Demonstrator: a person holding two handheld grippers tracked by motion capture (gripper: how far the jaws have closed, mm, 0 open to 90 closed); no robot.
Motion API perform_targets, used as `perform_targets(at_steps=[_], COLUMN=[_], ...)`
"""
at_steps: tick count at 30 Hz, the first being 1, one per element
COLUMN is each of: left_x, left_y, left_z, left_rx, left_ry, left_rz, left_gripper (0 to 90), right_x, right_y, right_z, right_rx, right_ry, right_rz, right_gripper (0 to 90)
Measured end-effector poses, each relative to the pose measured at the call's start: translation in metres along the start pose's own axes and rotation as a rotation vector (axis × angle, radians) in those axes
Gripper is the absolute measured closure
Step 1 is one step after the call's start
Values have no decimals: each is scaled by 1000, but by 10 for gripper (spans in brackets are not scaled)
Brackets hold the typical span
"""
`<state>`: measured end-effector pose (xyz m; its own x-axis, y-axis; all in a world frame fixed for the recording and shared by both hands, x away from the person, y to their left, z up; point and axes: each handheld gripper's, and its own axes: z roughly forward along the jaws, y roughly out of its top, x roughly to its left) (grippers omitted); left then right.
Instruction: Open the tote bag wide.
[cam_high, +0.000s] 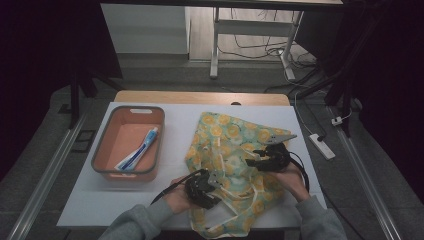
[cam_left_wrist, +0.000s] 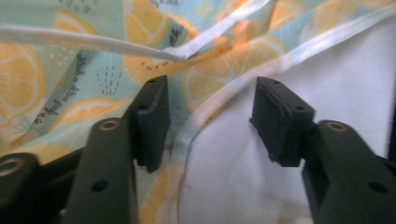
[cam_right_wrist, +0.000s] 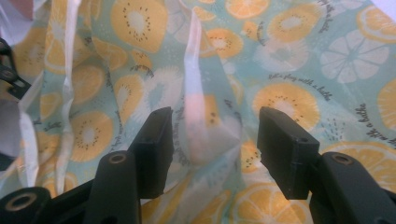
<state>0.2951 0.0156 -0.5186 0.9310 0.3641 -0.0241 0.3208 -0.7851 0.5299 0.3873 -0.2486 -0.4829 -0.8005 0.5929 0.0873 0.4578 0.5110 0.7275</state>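
In the left gripper view, the left gripper (cam_left_wrist: 210, 123) has its 2 black jaws spread wide, nothing between them but air; below the gap runs the white-piped edge of a fruit-print cloth bag (cam_left_wrist: 93, 74), with white tabletop (cam_left_wrist: 345, 79) under the right jaw and the printed fabric under the left one. A pale strap (cam_left_wrist: 70, 41) of the bag crosses the top of that view.

In the right gripper view, the right gripper (cam_right_wrist: 212, 142) also holds its 2 jaws apart, and a raised, pale fold of the bag (cam_right_wrist: 198, 121) stands in the gap between them; whether either jaw touches it I cannot tell.

From the high view, the left gripper (cam_high: 206, 186) sits over the bag's near-left part, held by a hand in a grey sleeve (cam_high: 135, 224), and the right gripper (cam_high: 267, 156) rests over the bag's right half. The bag (cam_high: 225, 135) lies crumpled on the white table (cam_high: 100, 200), right of centre, its near edge at the table's front. To its left, apart from it, stands an orange bin with a grey rim (cam_high: 127, 172), holding a toothpaste tube (cam_high: 140, 150) laid at a slant.
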Motion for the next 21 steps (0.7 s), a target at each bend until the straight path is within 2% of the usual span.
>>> perform_targets(at_steps=[3, 4, 5, 6, 8, 11, 13, 15, 16, 18, 19, 20, 21], left_x=[10, 12, 15, 16, 17, 13, 11, 12, 12, 12, 12, 12, 12], left_y=[0, 0, 0, 0, 0, 1, 1, 0, 0, -1, -1, -1, -1], left_z=[1, 1, 1, 1, 2, 1, 1, 0, 0, 0, 0, 0, 0], left_rx=[-20, -24, -31, -31, -35, -27, -25, -26, -27, -29, -30, -30, -30], left_ry=[-15, -21, -27, -26, -31, -6, 1, -1, -3, -7, -7, -8, -8], left_rz=[-22, -33, -44, -49, -57, -34, -33, -36, -40, -45, -46, -48, -48], left_gripper=[632, 632, 678, 789, 877, 895, 895, 895, 895, 895, 895, 895, 895], right_x=[0, 0, 0, 0, 0, 4, 11, 23, 23, 39, 54, 59, 59], right_y=[-1, -1, -1, -1, 0, 4, 12, 21, 21, 30, 33, 32, 32], right_z=[2, 2, 2, 1, 0, -8, -18, -26, -26, -25, -15, -6, -6], right_rx=[8, 8, 6, 3, -2, -23, -43, -38, -38, 10, 56, 89, 89], right_ry=[4, 4, 5, 4, 2, 9, 16, 43, 43, 64, 70, 71, 71], right_rz=[2, 2, 2, 2, 1, -8, -27, -62, -62, -109, -151, -165, -165], right_gripper=[460, 460, 461, 462, 462, 444, 403, 327, 327, 256, 211, 200, 200])
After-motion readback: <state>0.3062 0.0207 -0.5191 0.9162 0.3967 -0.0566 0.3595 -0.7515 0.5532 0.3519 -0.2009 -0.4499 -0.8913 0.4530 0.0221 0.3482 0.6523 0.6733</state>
